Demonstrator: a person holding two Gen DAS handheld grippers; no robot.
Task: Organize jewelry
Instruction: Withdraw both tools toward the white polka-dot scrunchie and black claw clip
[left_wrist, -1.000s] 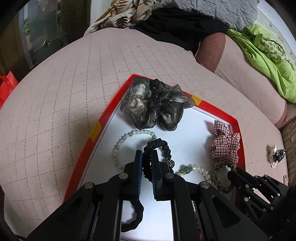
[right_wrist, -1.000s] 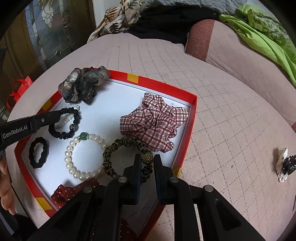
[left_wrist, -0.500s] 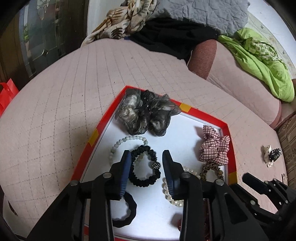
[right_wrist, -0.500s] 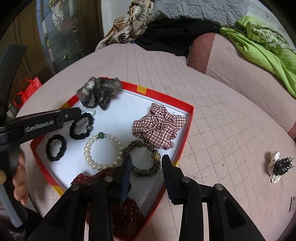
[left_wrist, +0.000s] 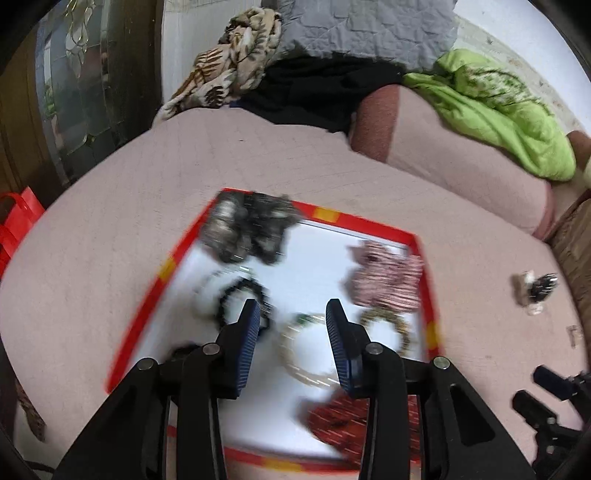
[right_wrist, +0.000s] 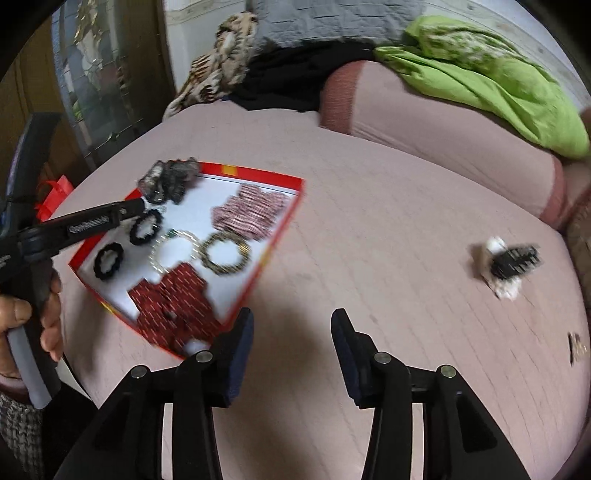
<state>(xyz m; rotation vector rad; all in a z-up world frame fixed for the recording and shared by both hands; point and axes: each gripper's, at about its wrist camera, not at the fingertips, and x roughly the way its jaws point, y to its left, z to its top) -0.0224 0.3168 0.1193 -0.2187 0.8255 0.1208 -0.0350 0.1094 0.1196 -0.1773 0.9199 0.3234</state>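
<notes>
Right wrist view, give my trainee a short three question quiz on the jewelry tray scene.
1. True or false: the right gripper grips the leopard-print hair tie.
2. Which item lies outside the red-rimmed white tray? A) red patterned scrunchie B) black and white hair claw C) pearl bracelet
3. Fill in: the plaid scrunchie lies ___ the tray.

Key: 1 false, its jaws stand open over the pink quilted cover, having just been opening, with nothing between them. 2 B. 3 inside.
</notes>
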